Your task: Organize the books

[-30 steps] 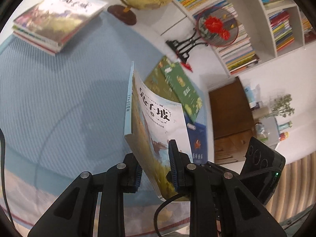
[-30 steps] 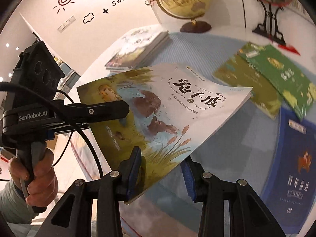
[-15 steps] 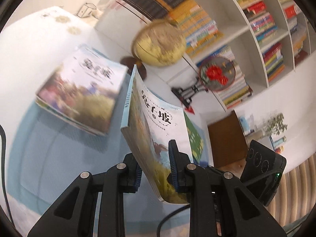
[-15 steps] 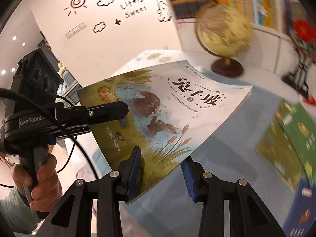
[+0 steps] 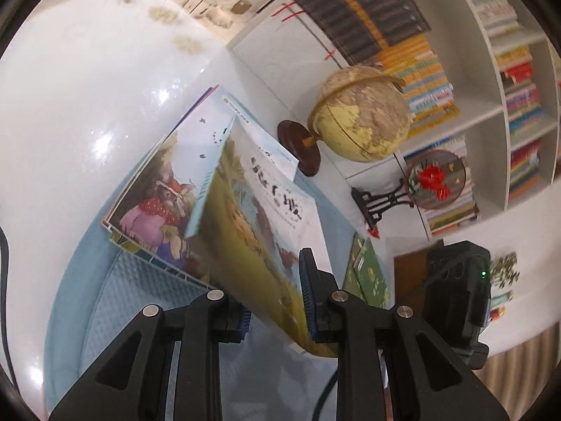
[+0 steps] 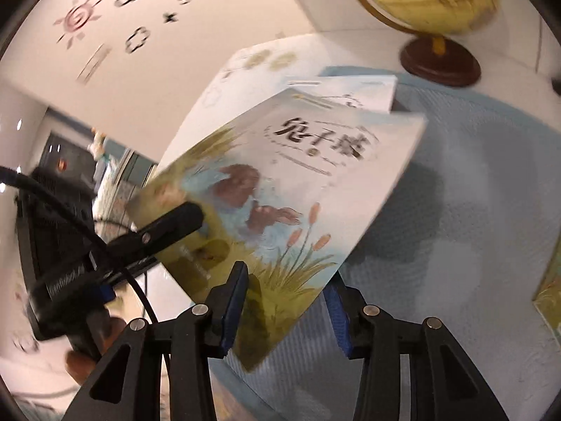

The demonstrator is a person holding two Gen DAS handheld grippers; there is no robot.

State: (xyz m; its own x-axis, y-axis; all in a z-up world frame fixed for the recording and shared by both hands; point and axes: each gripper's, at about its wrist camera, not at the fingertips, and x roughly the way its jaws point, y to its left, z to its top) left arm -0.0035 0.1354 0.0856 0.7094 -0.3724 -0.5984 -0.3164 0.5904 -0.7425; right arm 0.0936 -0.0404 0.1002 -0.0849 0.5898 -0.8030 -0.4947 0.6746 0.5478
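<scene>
The rabbit book (image 5: 252,231), with reeds and a brown rabbit on its cover, hangs tilted in the air. My left gripper (image 5: 275,312) is shut on its lower edge. Just beyond it a stack of books (image 5: 157,193) lies on the blue mat (image 5: 105,315), and the held book's far end overlaps that stack. In the right wrist view the rabbit book (image 6: 280,189) has its near corner between the jaws of my right gripper (image 6: 285,308). Those jaws are opening and the pads stand apart from the cover. A finger of the left gripper (image 6: 168,224) lies across the book's left edge.
A yellow globe (image 5: 364,115) on a dark wooden base stands right of the stack. A round red-flower ornament (image 5: 434,179) on a black stand and green books (image 5: 368,270) lie further right. Full white bookshelves (image 5: 519,87) line the back. A hand (image 6: 91,358) grips the left handle.
Both grippers have carried the rabbit book across the mat, away from the green and blue books, to the stack beside the globe. The right jaws stand slightly wider.
</scene>
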